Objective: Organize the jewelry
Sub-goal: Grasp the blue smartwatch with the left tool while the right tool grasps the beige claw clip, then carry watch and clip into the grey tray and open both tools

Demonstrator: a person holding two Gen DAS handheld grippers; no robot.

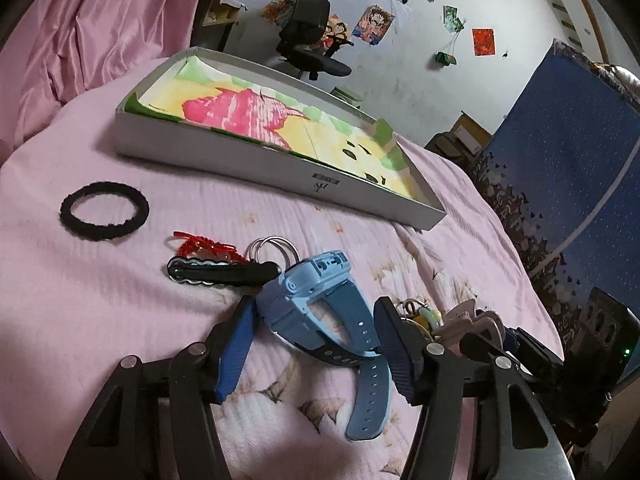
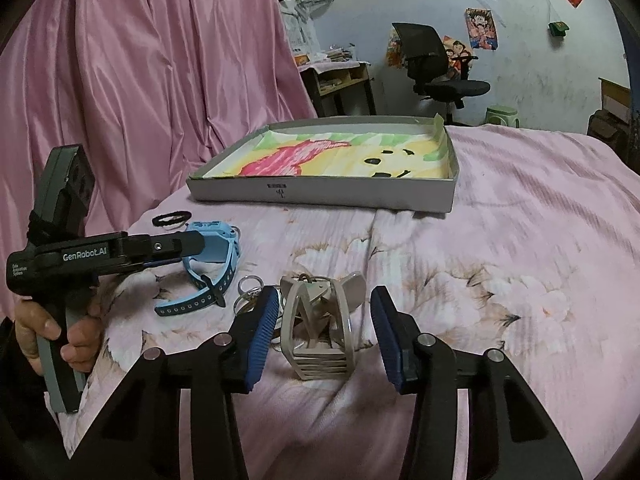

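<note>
A light blue watch (image 1: pixel 304 300) lies on the pink bedspread between the fingers of my left gripper (image 1: pixel 315 305). The left pad touches the watch's body and the right pad touches its strap loop. In the right wrist view a hand holds that left gripper (image 2: pixel 192 246) over the watch (image 2: pixel 212 248). My right gripper (image 2: pixel 325 294) stands open around a pale wooden keychain ornament (image 2: pixel 316 328), with the left pad close to it and a gap on the right. A shallow grey box (image 1: pixel 280 168) lined with a coloured drawing sits beyond.
On the bedspread to the left lie a black hair tie (image 1: pixel 104 211), a red braided cord (image 1: pixel 200 246) and a black key piece with metal rings (image 1: pixel 224 274). Pink curtain hangs at the left. The bed's edge falls off at the right towards a blue panel (image 1: pixel 568 160).
</note>
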